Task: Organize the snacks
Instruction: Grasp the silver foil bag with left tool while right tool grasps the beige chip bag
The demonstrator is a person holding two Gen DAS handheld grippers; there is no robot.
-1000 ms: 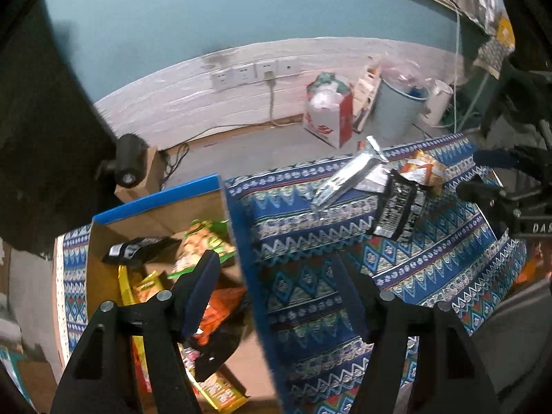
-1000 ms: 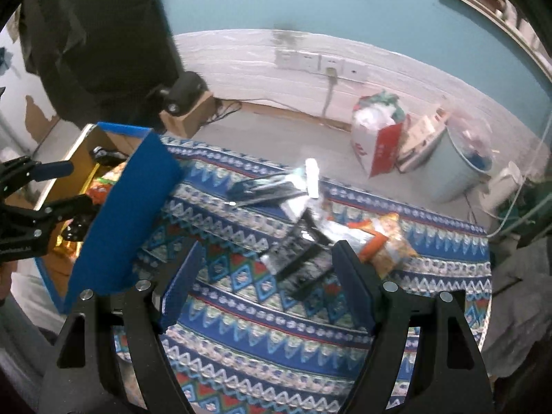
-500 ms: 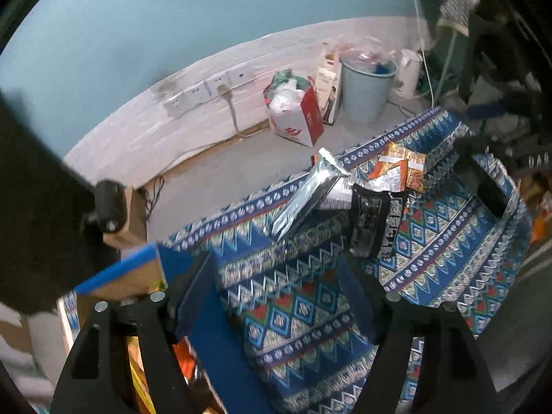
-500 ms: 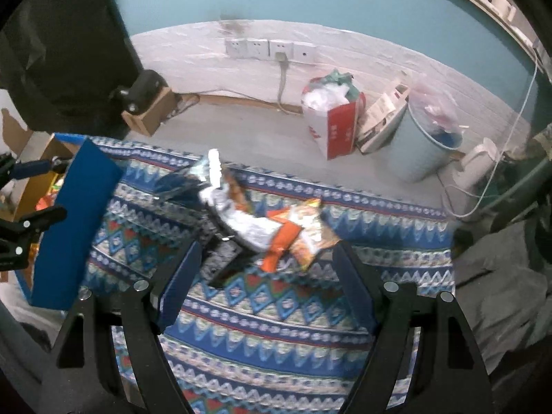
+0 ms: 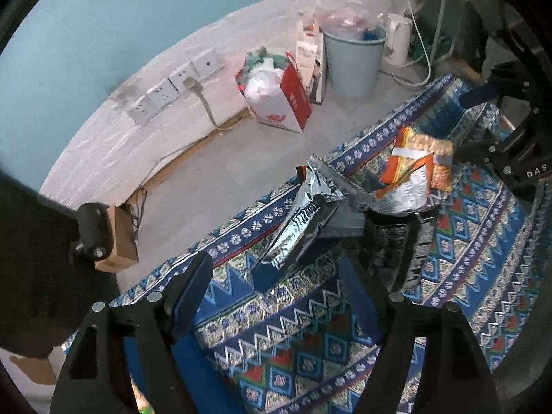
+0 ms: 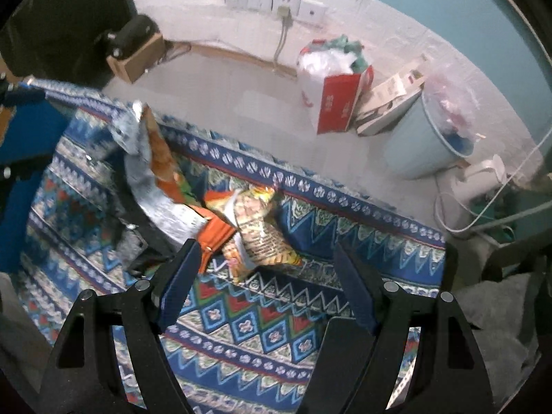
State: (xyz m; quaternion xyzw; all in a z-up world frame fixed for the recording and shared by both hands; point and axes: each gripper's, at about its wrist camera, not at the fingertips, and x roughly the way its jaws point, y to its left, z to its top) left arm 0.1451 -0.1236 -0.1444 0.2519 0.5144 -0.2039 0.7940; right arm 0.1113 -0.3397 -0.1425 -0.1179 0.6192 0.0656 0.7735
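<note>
A pile of snack bags lies on the patterned tablecloth. It holds a silver bag, a black packet and an orange bag. My left gripper hangs open just in front of the silver bag's near end, its pads touching nothing. In the right wrist view my right gripper is open over the near end of the orange and yellow bag, beside the silver bag. The right gripper also shows at the left wrist view's right edge.
A blue box flap stands at the lower left. Past the table's far edge, on the floor, are a red and white paper bag, a pale blue bin, a white kettle and a small cardboard box.
Both views have swung away from the open snack box towards the pile, which is now nearer and larger. The box's inside has slid out of the left wrist view. Both grippers stay open.
</note>
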